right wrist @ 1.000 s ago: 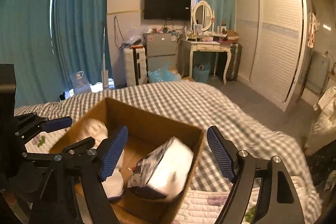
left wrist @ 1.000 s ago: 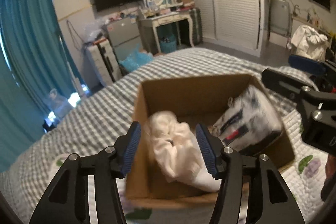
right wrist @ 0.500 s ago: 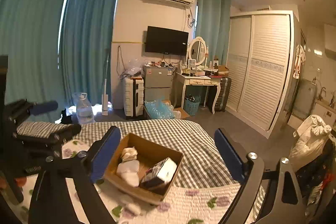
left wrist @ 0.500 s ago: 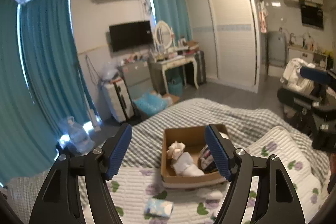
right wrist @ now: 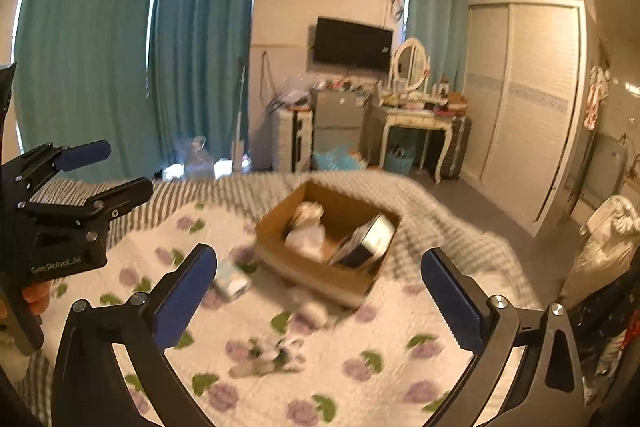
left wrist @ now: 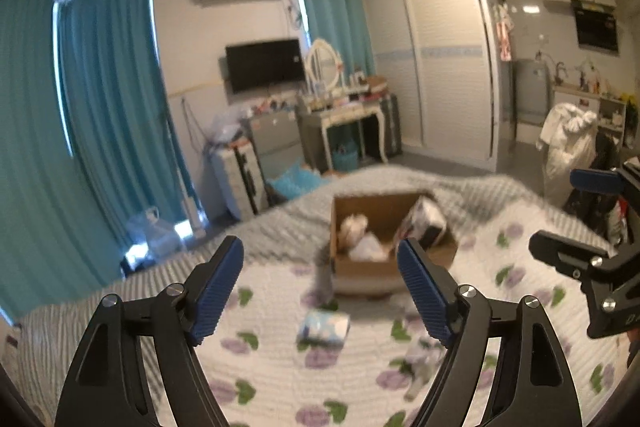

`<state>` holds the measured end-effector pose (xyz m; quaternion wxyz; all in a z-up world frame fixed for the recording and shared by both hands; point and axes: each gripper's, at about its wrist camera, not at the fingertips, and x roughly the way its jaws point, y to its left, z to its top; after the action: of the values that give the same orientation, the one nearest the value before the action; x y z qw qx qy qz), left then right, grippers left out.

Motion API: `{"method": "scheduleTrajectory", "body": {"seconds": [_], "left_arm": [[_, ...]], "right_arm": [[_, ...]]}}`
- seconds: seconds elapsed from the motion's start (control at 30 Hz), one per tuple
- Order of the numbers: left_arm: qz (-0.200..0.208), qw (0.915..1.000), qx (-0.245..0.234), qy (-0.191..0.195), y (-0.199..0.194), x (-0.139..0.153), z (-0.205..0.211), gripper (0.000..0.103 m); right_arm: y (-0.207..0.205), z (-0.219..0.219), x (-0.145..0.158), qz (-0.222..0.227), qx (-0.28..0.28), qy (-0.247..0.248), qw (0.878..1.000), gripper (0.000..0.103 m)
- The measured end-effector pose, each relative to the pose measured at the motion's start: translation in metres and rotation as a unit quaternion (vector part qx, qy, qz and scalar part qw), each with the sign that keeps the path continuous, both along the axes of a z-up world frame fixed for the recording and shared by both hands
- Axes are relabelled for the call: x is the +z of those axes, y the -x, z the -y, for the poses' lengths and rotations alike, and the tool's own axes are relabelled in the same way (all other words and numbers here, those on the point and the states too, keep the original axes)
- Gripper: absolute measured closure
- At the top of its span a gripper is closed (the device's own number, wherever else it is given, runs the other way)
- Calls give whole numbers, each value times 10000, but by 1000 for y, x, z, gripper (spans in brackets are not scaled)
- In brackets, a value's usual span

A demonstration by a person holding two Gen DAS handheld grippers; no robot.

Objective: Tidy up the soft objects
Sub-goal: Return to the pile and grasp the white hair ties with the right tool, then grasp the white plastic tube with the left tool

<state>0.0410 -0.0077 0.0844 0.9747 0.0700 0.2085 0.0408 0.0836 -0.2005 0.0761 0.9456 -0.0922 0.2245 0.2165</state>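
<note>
The cardboard box (left wrist: 394,239) sits on the bed (left wrist: 280,367), on the floral quilt near where it meets the grey checked blanket, and it serves as the landmark here. Inside it, toward its left wall, lies a white bundled cloth (left wrist: 360,241); leaning against its right wall is a white and dark soft pack (left wrist: 426,221). Both look settled, so this part of the sorting seems done. Just in front of the box, on the quilt, lies a small pale blue packet (left wrist: 323,327), and nearer the camera a blurred grey-white item (right wrist: 266,353), too smeared to identify; another small pale scrap (right wrist: 316,313) lies close to the box's front wall. These loose pieces are likely next to go in. The left gripper (left wrist: 320,291) and right gripper (right wrist: 320,301) hang well back from the box, each with fingers spread wide and holding nothing, probably so the whole bed can be surveyed before choosing a piece.
</note>
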Motion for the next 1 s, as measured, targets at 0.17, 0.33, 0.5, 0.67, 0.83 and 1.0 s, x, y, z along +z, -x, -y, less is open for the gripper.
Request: {"method": "scheduleTrajectory", "body": {"seconds": [0.17, 0.33, 0.5, 0.67, 0.83, 1.0], "left_arm": [[-401, 9990, 159, 113, -9, -60, -13, 22], [-855, 9957, 220, 264, -26, -109, -22, 23], [-1202, 9925, 184, 160, -29, -148, -22, 23], [-1551, 9870, 146, 393, -36, -170, -26, 22], [-1617, 9863, 131, 307, -39, -178, -22, 22], [-1712, 9846, 167, 321, -38, -181, -19, 23]], "right_arm": [[-9, -27, -67, -490, 84, 210, 9985, 0], [-34, -46, -128, -1046, 151, 384, 9937, 0], [-63, -54, -184, -1523, 59, 530, 9869, 0], [-85, -45, -204, -1767, -128, 454, 9831, 12], [-97, -50, -216, -2099, -1, 461, 9766, 35], [-90, -54, -215, -2042, 168, 371, 9781, 68]]}}
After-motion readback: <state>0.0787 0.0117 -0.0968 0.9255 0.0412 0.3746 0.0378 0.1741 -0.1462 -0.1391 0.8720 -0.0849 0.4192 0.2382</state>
